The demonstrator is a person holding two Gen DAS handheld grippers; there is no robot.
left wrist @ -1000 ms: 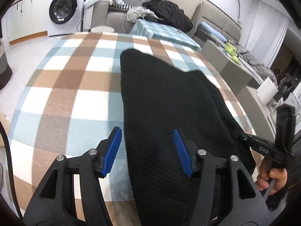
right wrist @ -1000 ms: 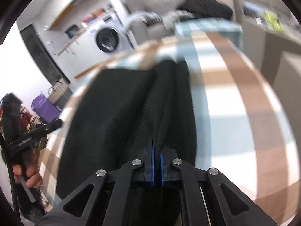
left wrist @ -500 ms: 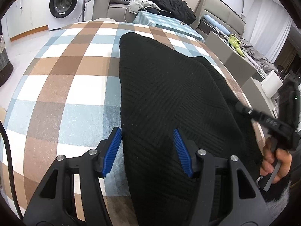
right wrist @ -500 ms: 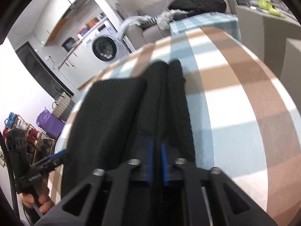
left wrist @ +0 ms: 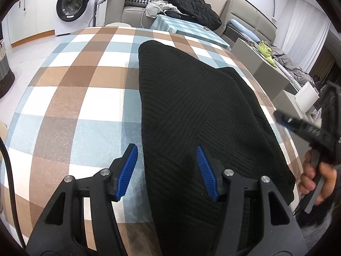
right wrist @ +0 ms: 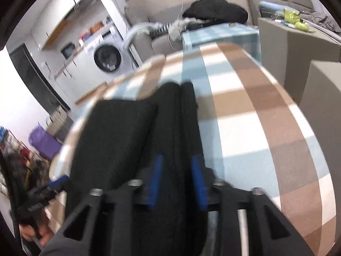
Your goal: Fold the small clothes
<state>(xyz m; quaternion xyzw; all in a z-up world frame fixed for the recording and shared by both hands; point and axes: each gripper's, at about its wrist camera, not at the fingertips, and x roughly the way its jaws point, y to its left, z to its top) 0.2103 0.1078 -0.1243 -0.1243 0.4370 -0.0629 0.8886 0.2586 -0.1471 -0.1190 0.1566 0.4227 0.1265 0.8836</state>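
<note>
Right tongs (right wrist: 177, 179) have let go of the black sweater (left wrist: 191, 106) on the table (left wrist: 85, 85), now parted; left tongs (left wrist: 166, 170) wide over its near edge

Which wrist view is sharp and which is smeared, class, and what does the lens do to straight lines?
Left wrist view: sharp; the black ribbed knit garment shows its weave. Right wrist view: motion-blurred, the right gripper smeared. Both views: fisheye bulges the checked brown, blue and white cloth.

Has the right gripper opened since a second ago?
Yes. The right gripper was shut on the black garment; its blue pads now stand apart, with the checked tablecloth alongside.
</note>
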